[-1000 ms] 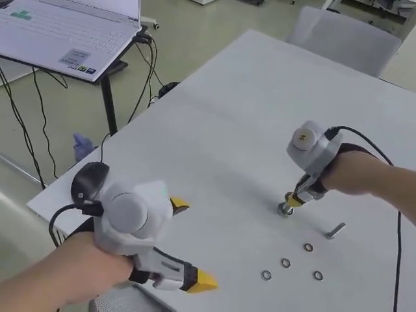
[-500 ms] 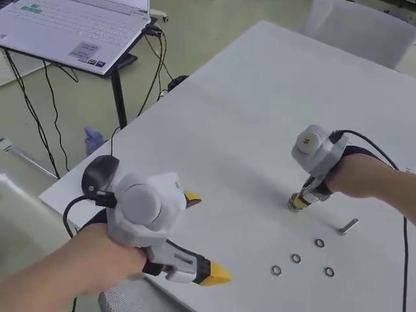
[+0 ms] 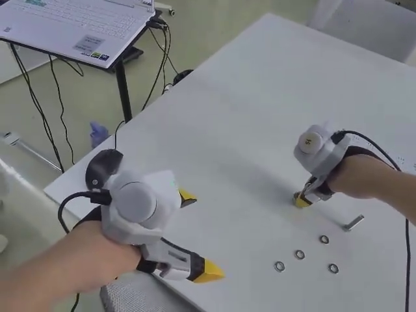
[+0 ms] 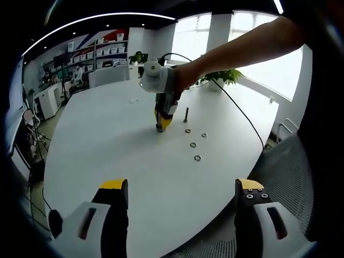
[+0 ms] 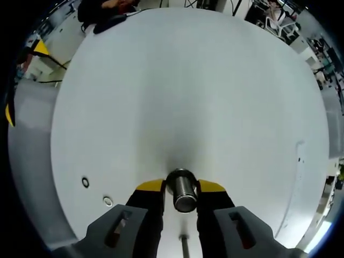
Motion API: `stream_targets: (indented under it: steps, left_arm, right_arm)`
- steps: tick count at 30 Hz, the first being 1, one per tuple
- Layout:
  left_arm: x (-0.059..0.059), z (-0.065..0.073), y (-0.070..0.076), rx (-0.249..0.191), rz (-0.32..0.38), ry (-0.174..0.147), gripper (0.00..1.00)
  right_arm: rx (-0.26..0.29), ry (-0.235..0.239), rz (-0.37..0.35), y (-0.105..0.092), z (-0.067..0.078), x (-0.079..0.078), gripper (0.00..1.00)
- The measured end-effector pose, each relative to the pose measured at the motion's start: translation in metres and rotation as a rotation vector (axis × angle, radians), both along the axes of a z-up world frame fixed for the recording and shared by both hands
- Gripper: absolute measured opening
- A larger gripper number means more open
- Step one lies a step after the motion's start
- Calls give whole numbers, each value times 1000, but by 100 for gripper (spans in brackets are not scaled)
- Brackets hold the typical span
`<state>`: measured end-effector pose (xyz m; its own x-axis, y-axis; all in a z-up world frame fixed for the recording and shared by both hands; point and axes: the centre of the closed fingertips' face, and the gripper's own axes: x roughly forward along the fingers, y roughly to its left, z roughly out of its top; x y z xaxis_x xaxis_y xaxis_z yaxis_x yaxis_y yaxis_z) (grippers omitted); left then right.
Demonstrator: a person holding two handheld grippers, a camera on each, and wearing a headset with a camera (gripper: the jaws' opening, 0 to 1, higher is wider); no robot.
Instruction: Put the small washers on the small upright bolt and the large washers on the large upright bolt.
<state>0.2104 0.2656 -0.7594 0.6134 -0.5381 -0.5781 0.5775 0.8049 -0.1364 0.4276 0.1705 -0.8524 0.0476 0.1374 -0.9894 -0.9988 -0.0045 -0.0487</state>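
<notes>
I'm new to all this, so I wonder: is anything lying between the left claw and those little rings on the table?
Nothing visible does. Bare table runs from the left claw to the washers; the right claw, shut on a bolt, is beyond them.

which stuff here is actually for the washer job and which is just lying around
For the job: large bolt clamped in the right gripper, small bolt, four washers.
Just lying about: laptop, cables, chair.
</notes>
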Motion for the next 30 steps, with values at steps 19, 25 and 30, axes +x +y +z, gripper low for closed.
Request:
stream_targets:
  steps: [19, 25, 30]
  left_arm:
    - [-4, -1, -5, -15, -21, 2, 78]
    - [-3, -1, -8, -26, -15, 5, 78]
    - [-2, 1, -10, -25, -18, 4, 79]
  right_arm:
    - [17, 4, 1, 1, -2, -1, 25]
    - [47, 19, -1, 5, -2, 1, 39]
    - [61, 48, -39, 3, 3, -2, 44]
